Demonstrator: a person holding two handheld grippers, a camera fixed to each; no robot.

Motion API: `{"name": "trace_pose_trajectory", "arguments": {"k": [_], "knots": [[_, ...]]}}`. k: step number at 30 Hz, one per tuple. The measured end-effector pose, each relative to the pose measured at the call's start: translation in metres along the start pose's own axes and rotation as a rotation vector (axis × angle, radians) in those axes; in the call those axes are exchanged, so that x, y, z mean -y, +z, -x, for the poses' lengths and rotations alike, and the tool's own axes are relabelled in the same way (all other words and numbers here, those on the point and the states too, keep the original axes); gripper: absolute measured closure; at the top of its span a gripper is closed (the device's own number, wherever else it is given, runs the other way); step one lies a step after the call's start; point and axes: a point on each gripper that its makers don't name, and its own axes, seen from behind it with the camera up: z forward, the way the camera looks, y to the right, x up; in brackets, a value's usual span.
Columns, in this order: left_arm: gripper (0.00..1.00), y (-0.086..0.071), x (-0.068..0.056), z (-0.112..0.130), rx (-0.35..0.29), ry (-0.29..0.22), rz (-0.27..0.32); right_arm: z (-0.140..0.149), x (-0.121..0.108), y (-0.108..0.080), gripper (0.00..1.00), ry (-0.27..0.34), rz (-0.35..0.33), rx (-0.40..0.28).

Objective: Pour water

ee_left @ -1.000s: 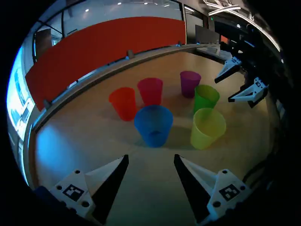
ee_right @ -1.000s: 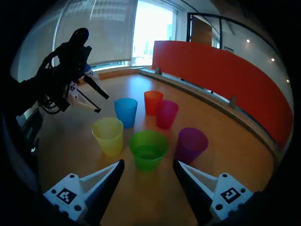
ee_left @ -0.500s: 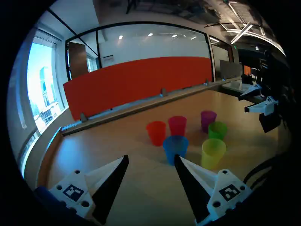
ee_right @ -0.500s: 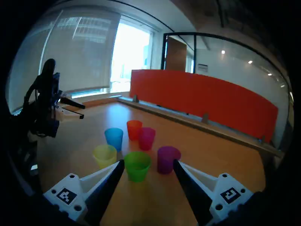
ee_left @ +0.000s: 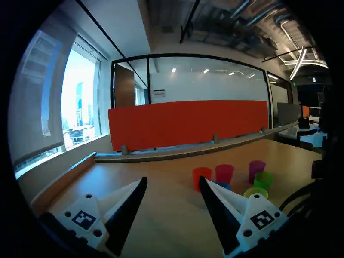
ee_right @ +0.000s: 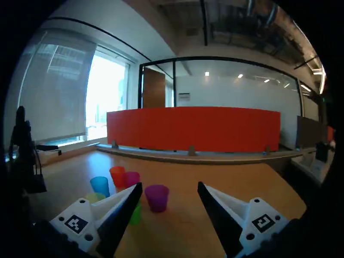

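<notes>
In the left gripper view, the only print near you is the black-and-white square marker tags (ee_left: 84, 218) on each finger. A small sign (ee_left: 159, 93) on the far wall is too small to read. Your left gripper (ee_left: 172, 179) is released, its jaws spread wide with nothing between them. Six plain, unmarked plastic cups stand clustered on the wooden table (ee_left: 163, 172), to the right of the gap between the fingers. The orange cup (ee_left: 201, 176), pink cup (ee_left: 224, 173) and purple cup (ee_left: 256, 169) form the back row. The green cup (ee_left: 263, 179) sits nearer. The blue cup (ee_left: 223, 184) and yellow cup (ee_left: 253, 192) peek over the right-hand finger. You cannot tell what any cup holds. A long red partition (ee_left: 189, 122) runs behind the table.

In the right gripper view, the fingers carry the same kind of tags. Your right gripper (ee_right: 169, 184) is also released and holds nothing. The purple cup stands upright between its fingers, well ahead of the tips. The orange, pink, blue and yellow cups lie to the left. The green cup is mostly hidden behind the left-hand finger.
</notes>
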Motion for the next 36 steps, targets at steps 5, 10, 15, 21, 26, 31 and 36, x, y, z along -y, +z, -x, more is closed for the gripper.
{"name": "trace_pose_trajectory", "arguments": {"k": [5, 10, 15, 21, 26, 31, 36], "knots": [[0.11, -0.002, 0.009, 0.002, -0.023, -0.030, -0.050, -0.004, -0.011, -0.003, 0.00, 0.015, 0.070, -0.036], [0.11, -0.004, 0.016, -0.004, -0.053, -0.037, -0.088, -0.009, -0.024, -0.002, 0.00, 0.052, 0.147, -0.066], [0.11, -0.006, 0.022, -0.007, -0.080, -0.052, -0.119, -0.006, -0.031, 0.000, 0.00, 0.081, 0.178, -0.075], [0.11, -0.006, 0.026, 0.000, -0.096, -0.058, -0.144, 0.004, -0.045, 0.003, 0.00, 0.086, 0.223, -0.060], [0.11, -0.004, 0.030, 0.005, -0.117, -0.048, -0.161, 0.006, -0.056, 0.003, 0.01, 0.087, 0.264, -0.047], [0.11, 0.001, 0.037, 0.015, -0.133, -0.065, -0.166, 0.002, -0.056, 0.003, 0.01, 0.097, 0.286, -0.052], [0.11, 0.008, 0.041, 0.026, -0.143, -0.084, -0.161, -0.002, -0.052, 0.002, 0.01, 0.103, 0.296, -0.061]]}}
